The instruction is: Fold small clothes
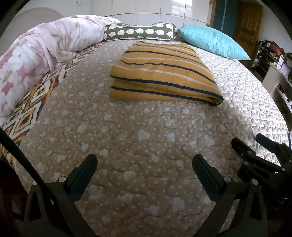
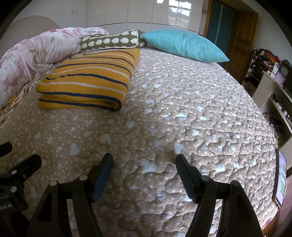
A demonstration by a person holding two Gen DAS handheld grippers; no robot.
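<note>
— Both tongs are black, hard plastic with flat ribbed pads. How do they stand?

— Left tongs (image 1: 145, 164) gape wide with nothing between the pads; right tongs (image 2: 144, 164) also stand wide apart and empty. Both hover over bare quilt, side by side near its close edge.

— And the garment?

— One knit sweater (image 1: 162, 76), mustard with navy and white stripes, folded into a thick rectangle with a rounded fold on its near right corner. It lies flat on the quilt, well apart from both tongs, toward the far side near the pillows.

— What is the surface like?

— One quilt (image 2: 182, 109), beige, puffy stitching in wavy lobes, white dots and pale blotches, covering a bed.

— What else is on it?

— Three soft things at the far edge: a rumpled pink floral duvet (image 1: 42, 54), a long olive bolster (image 1: 138, 31) with white hedgehog shapes, and a teal ribbed pillow (image 2: 184, 44). A zigzag-patterned sheet (image 1: 36, 98) shows under the duvet.

— The room?

— Glossy white wardrobe doors (image 2: 138, 12) behind, one brown wooden door (image 2: 240, 40), open shelves (image 2: 273, 94) on the right.
</note>
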